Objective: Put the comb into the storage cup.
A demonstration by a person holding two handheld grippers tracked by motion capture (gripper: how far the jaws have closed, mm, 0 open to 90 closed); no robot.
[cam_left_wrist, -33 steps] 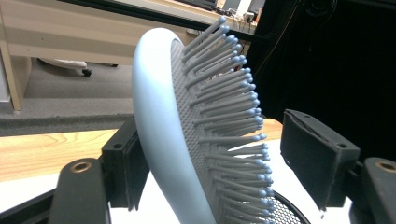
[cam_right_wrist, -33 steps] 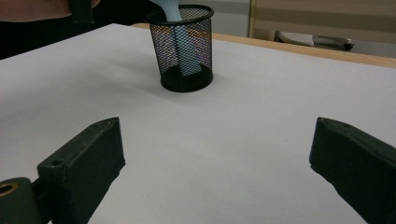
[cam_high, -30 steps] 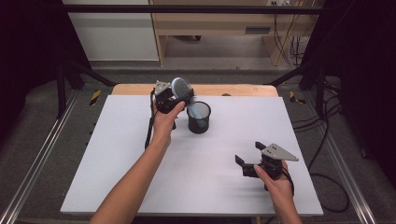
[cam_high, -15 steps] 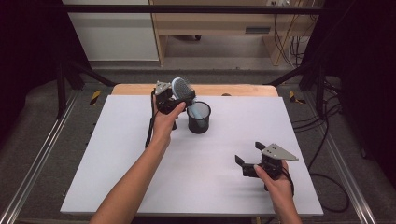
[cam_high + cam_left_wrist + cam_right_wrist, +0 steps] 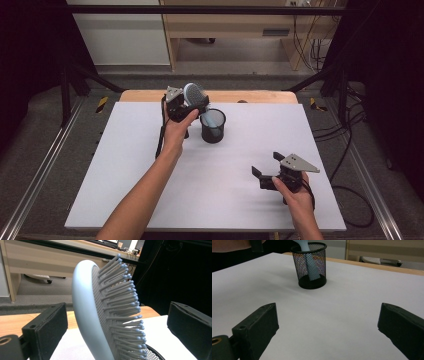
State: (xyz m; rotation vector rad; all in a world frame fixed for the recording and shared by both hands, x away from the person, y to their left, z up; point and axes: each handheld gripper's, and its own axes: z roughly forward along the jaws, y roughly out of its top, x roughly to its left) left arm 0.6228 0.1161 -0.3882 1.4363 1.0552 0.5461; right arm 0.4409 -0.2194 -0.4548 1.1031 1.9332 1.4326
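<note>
White table (image 5: pixel 125 170), hairbrush (image 5: pixel 194 93) standing handle-down in mesh cup (image 5: pixel 213 126)
Left claw (image 5: pixel 192 102) just opened wide around brush head; right claw (image 5: pixel 266 170) wide, well apart from cup

No lettering, brand, number or sign can be read anywhere in these views, whether on the tools or on things near them.

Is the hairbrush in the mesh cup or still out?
In: the hairbrush stands handle-down inside the mesh cup, head sticking above the rim.
</note>
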